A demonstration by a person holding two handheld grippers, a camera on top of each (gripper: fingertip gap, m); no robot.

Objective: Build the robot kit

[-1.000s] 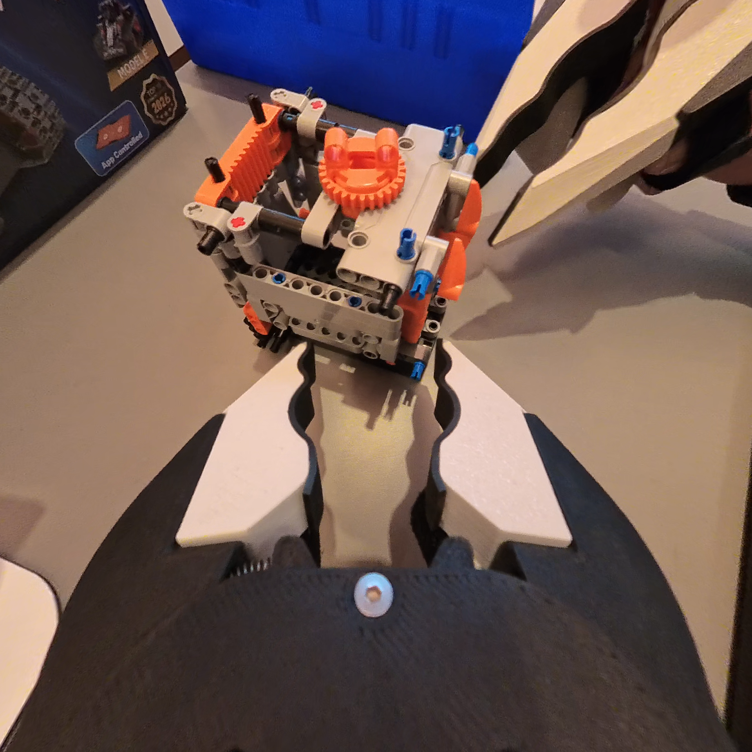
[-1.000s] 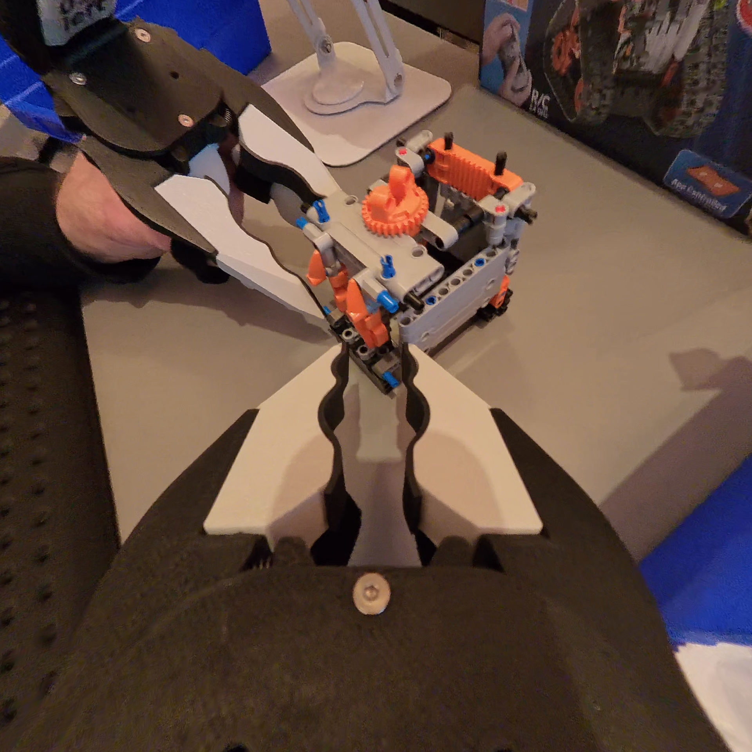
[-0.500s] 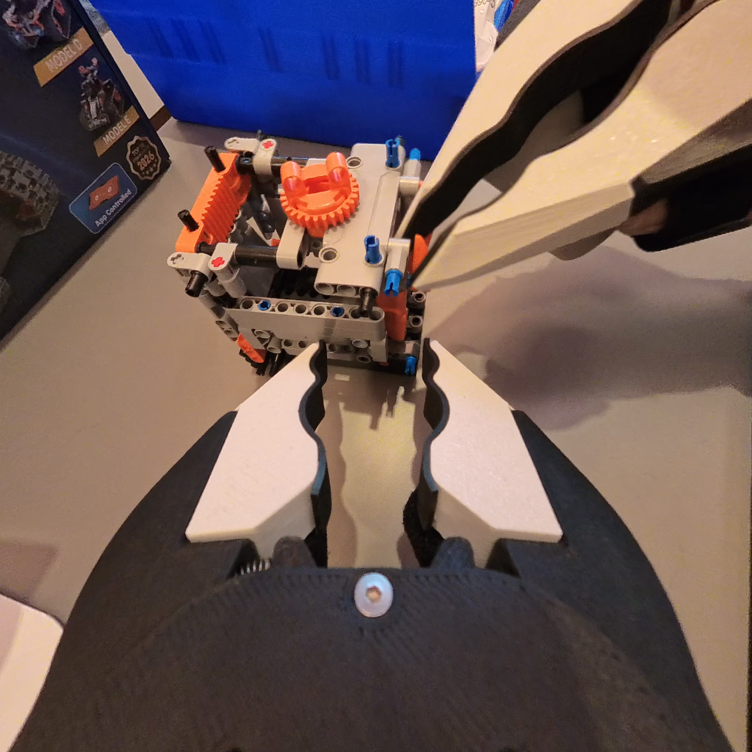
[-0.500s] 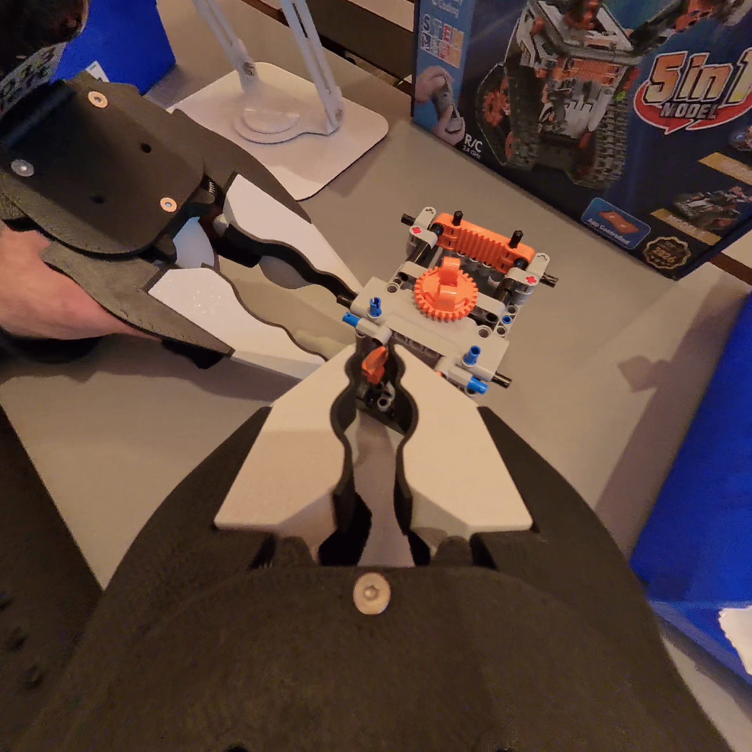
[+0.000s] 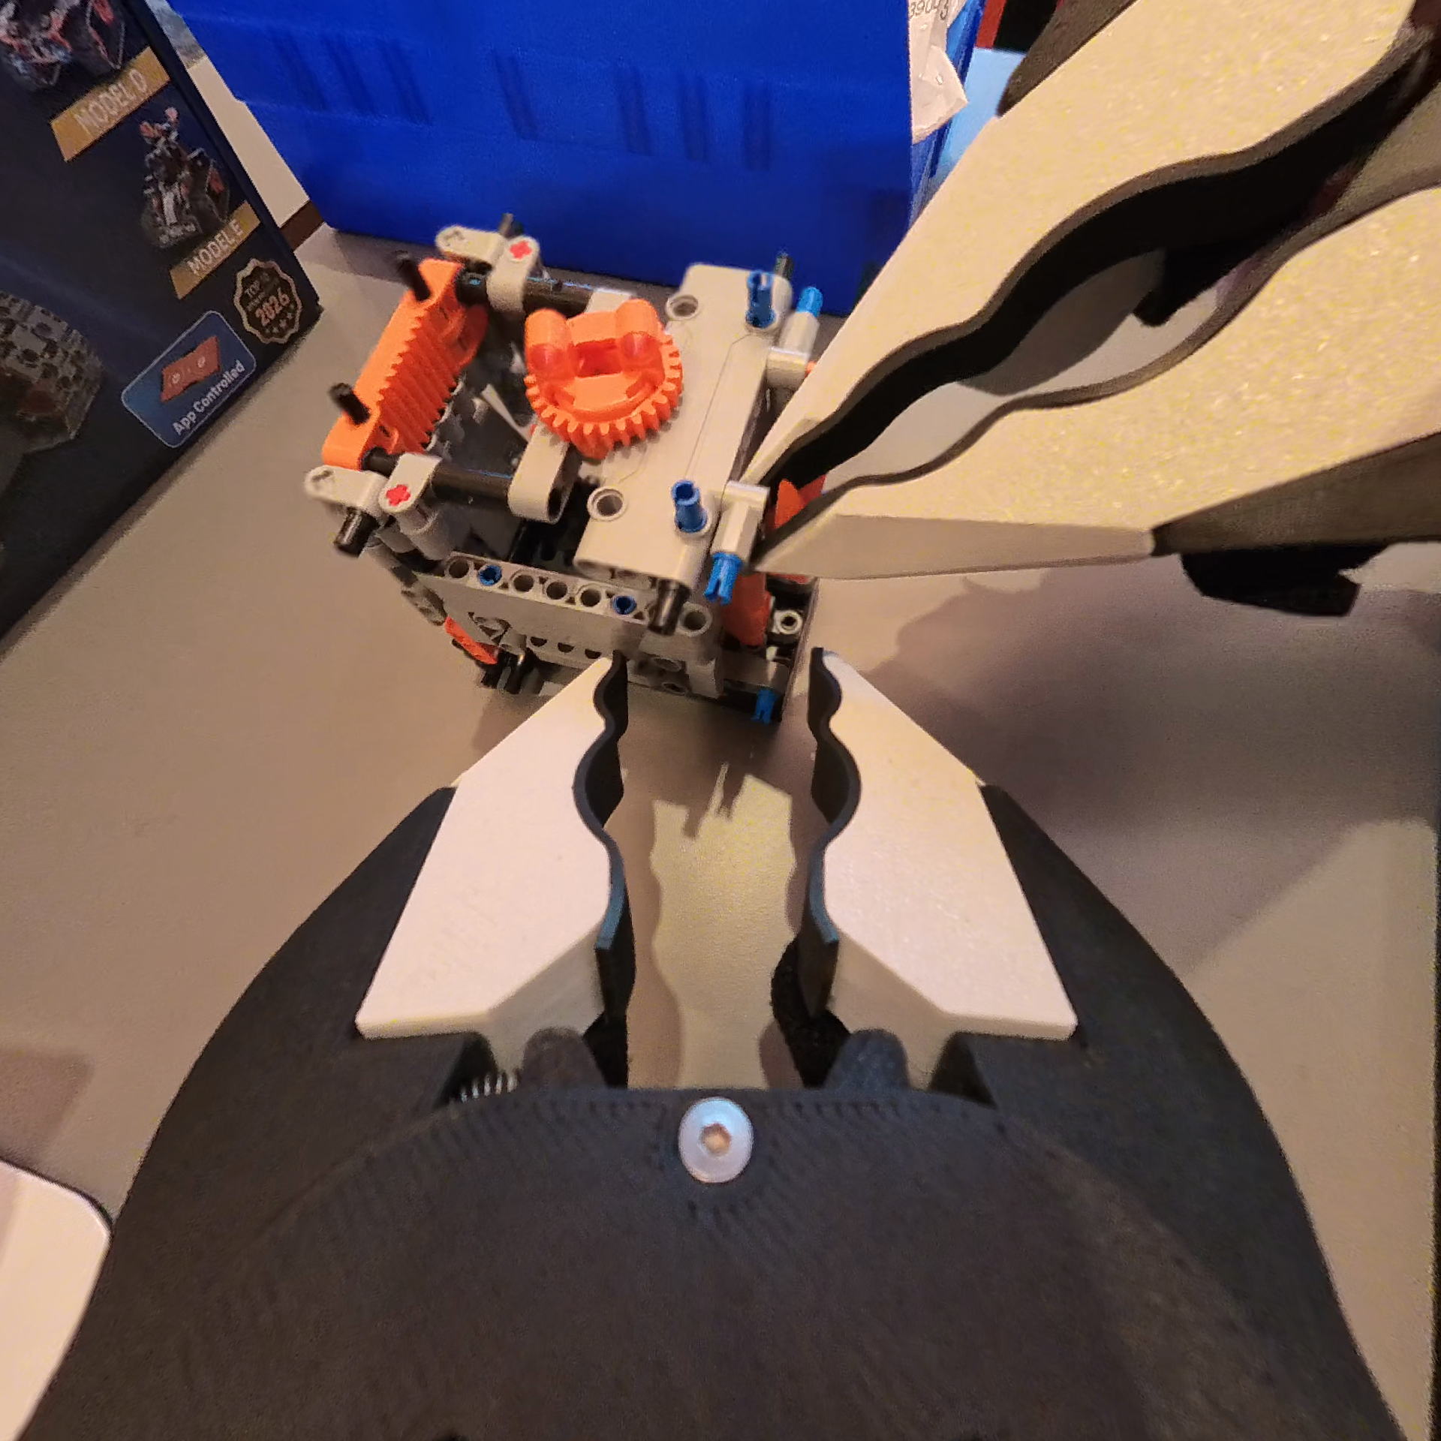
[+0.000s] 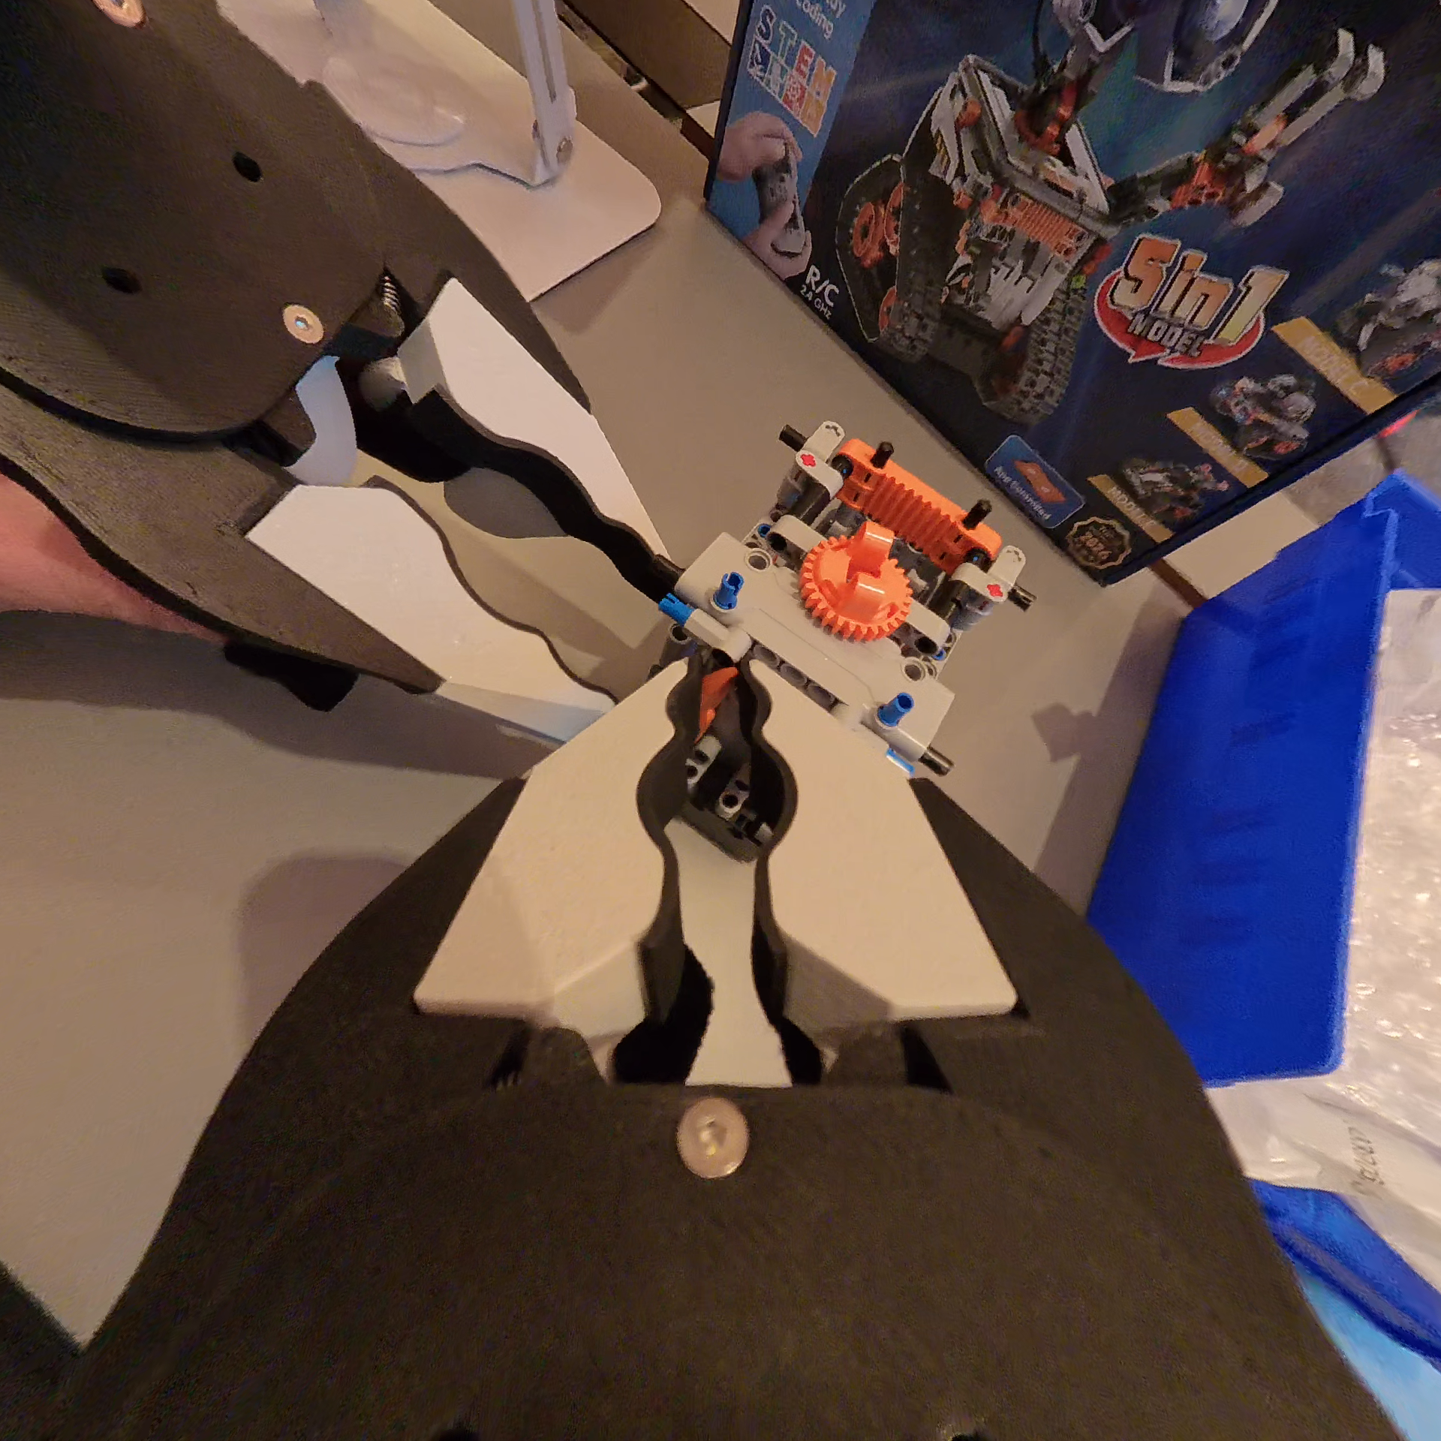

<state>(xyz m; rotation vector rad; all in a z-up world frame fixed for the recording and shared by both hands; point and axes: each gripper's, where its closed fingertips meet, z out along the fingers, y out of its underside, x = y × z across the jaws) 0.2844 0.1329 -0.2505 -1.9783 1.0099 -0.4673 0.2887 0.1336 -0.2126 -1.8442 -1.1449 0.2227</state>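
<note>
The right gripper had swung in over the last second from well clear of the brick model, at the centre of the left wrist view on the grey table, until its fingers clenched on an orange piece at the model's side. The left gripper stayed released, tips just beside the model's near edge.

I read print only on the dark blue toy kit box: big logo, gold banners, round badge, blue tag. Faint lettering marked the clear plastic bag in the blue bin.
</note>
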